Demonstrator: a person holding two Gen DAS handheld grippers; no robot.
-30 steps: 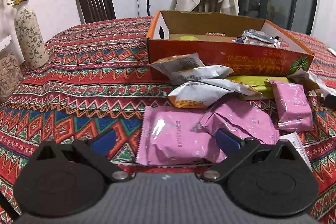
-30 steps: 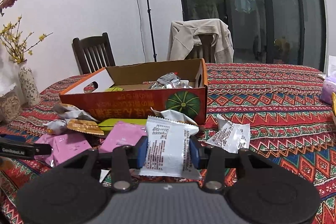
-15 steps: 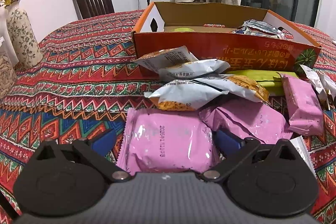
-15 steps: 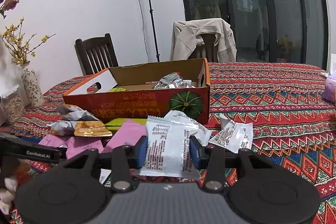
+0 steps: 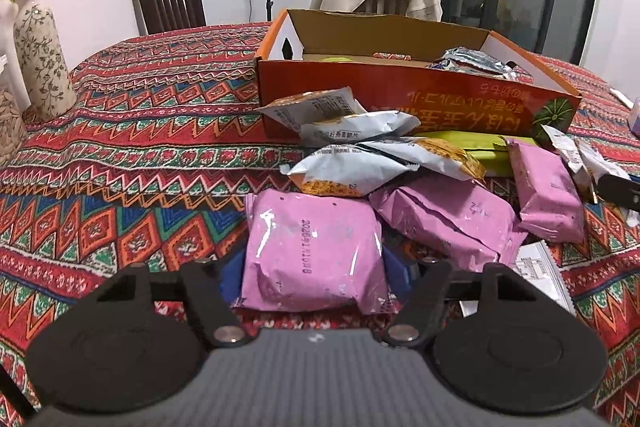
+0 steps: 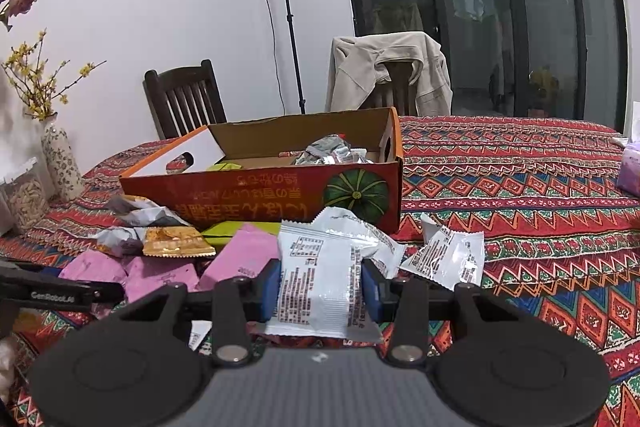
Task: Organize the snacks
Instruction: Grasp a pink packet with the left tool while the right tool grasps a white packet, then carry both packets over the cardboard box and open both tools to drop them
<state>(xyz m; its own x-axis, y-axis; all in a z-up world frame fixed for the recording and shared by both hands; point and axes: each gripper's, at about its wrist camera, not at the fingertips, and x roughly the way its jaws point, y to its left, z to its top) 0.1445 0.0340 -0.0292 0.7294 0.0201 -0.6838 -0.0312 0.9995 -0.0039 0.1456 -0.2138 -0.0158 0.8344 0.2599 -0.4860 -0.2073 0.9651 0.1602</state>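
Pink snack packet (image 5: 314, 259) sits pinched between left jaws; right jaws pinch white snack packet (image 6: 320, 283).

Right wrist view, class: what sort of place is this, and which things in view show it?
Most likely a home dining room: a table under a patterned tablecloth, a wooden chair and another draped with a jacket, plus a vase of flowers. The light stand suggests it is set up for filming.
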